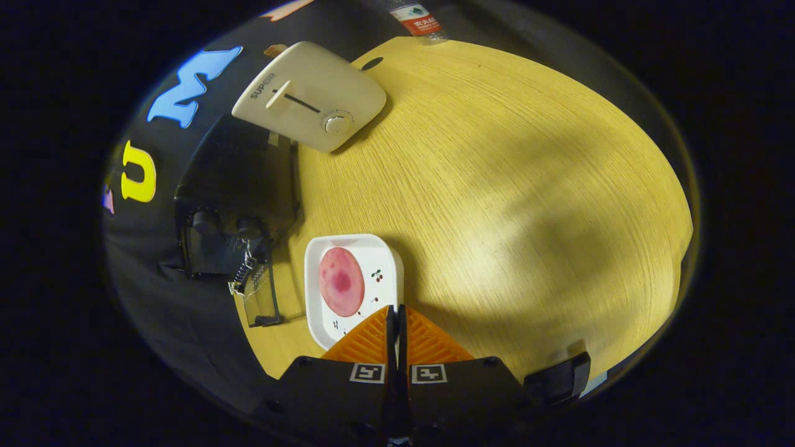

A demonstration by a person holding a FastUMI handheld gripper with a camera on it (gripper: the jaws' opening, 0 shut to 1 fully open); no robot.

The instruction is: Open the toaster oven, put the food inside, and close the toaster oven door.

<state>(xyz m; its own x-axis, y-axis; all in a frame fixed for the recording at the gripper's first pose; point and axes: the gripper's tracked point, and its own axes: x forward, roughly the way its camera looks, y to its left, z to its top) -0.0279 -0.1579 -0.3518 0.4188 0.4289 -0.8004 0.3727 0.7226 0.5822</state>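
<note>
While jaws (396,316) sit clenched together, pink food (341,281) on white plate (385,254) just ahead, toaster oven (230,205) door open.

A light yellow wooden table (509,186) with fine grain lines takes the middle and right of the frame, partly in shadow. On it, in the upper left, lies a cream plastic toaster (310,94) with a slider and a round knob. Below it, at the left side, stands a black toaster oven (239,180) with its glass door (261,297) folded open onto the table. In the lower middle rests a white square plate (385,261) carrying a round pink slice of food (341,281). At the top stands a clear plastic bottle (417,18).
</note>
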